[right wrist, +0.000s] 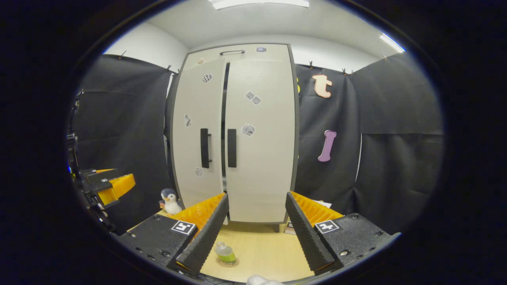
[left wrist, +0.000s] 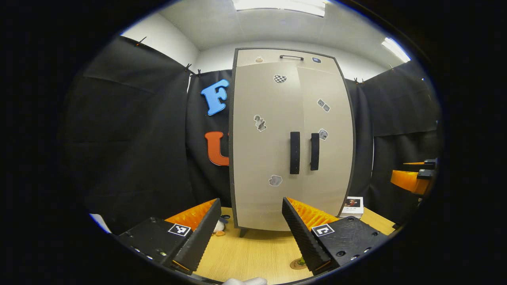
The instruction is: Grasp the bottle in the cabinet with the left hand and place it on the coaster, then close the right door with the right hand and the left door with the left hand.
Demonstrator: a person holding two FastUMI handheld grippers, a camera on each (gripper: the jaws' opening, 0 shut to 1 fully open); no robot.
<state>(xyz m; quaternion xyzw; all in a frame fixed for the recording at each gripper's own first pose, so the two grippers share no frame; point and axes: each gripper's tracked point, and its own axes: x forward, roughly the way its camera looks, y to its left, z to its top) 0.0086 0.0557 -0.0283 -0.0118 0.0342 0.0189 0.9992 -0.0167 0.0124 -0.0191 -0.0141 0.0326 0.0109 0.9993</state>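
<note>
Bottle point(right wrist: 225, 252) on coaster point(right wrist: 227, 262) — between right gripper's point(right wrist: 256, 229) parted jaws.

Cabinet point(right wrist: 253, 158): pale beige doors, dark frame, black handles point(right wrist: 231, 147), and a black-and-white checkered sticker point(left wrist: 280, 78). Table point(right wrist: 265, 253): light wood grain, bearing a brown coaster point(right wrist: 227, 262) under a clear bottle point(right wrist: 225, 252) of green liquid. Penguin point(right wrist: 170, 201): black and white, orange beak.

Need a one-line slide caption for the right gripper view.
Open right gripper faces the cabinet, its left door slightly ajar; bottle sits on the coaster.
</note>
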